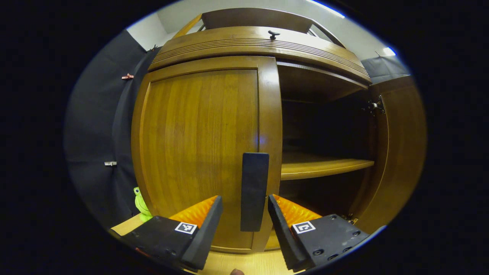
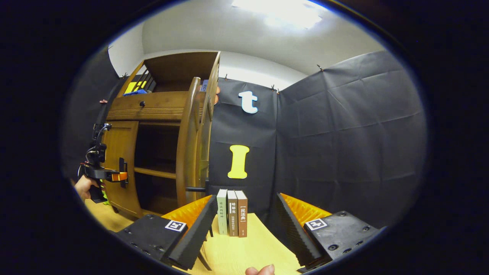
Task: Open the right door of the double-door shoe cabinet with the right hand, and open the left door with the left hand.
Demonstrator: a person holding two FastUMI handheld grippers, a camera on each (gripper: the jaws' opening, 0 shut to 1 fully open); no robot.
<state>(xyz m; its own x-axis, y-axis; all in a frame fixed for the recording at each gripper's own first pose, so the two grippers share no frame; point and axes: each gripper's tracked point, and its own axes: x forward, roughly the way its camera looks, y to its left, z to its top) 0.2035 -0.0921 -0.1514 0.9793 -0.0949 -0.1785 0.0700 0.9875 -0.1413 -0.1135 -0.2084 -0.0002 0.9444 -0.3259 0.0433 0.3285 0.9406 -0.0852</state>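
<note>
Black cloth walls [image 2: 344,133], white ceiling [image 2: 229,34], wooden tabletop [image 2: 237,256].

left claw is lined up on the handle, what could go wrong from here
1. The open left claw straddles the black bar handle of the closed left wooden door without pressing it; pulling before closing would likely slip off.
2. The green frog toy sits by that door's hinge side, so the swinging door might knock it.
3. The open right wooden door stands near the three upright books; the open right claw could bump either.
</note>
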